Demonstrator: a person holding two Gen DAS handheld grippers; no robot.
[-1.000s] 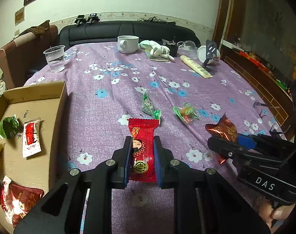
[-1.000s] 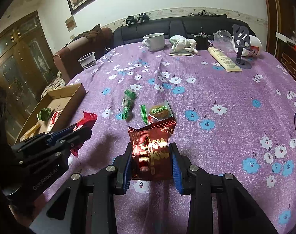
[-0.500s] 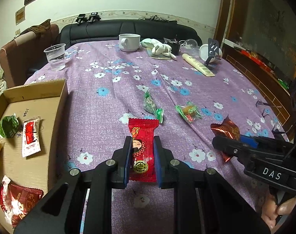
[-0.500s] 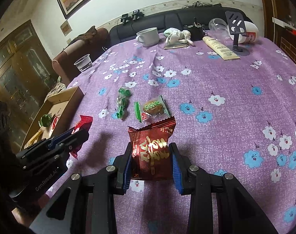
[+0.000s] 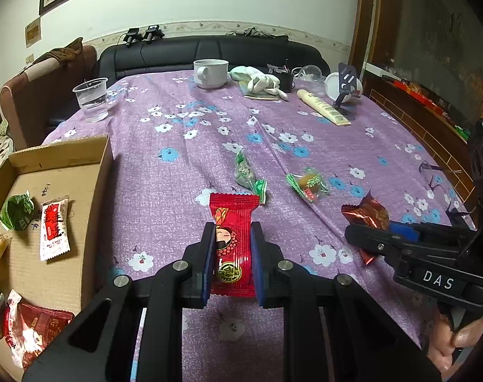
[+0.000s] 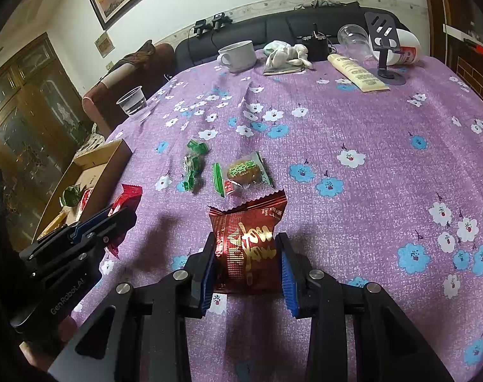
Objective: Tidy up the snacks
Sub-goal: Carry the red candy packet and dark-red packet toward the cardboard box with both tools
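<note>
Left gripper: my left gripper [image 5: 232, 256] is clenched on the red snack packet [image 5: 232, 242], its blue pads pressing both long edges, and the packet stands upright between them above the tablecloth.
Right gripper: my right gripper [image 6: 248, 261] grips the dark red foil snack [image 6: 248, 245], with the pads against its two sides and its crimped top edge sticking up past the fingertips.
Cardboard box: I see the box [image 5: 104, 172] at the left edge of the table; a green packet [image 5: 17, 211], a white and red sachet [image 5: 54, 227] and a dark red packet [image 5: 34, 329] lie inside it.
Loose snacks: a green twisted candy [image 6: 193, 165] and a clear pack with green print [image 6: 243, 173] lie side by side on the cloth, just beyond the foil snack in my right wrist view.
Tablecloth: purple cloth [image 6: 353, 127] with white and blue flowers.
Far end: I make out a white mug [image 5: 210, 73], a plastic cup [image 5: 91, 99] holding water, a white cloth [image 5: 257, 78] and a cream tube [image 5: 323, 111], all well apart from the snacks.
Person: fingers [image 5: 455, 347] wrap the right gripper's handle at the lower right of my left wrist view.
</note>
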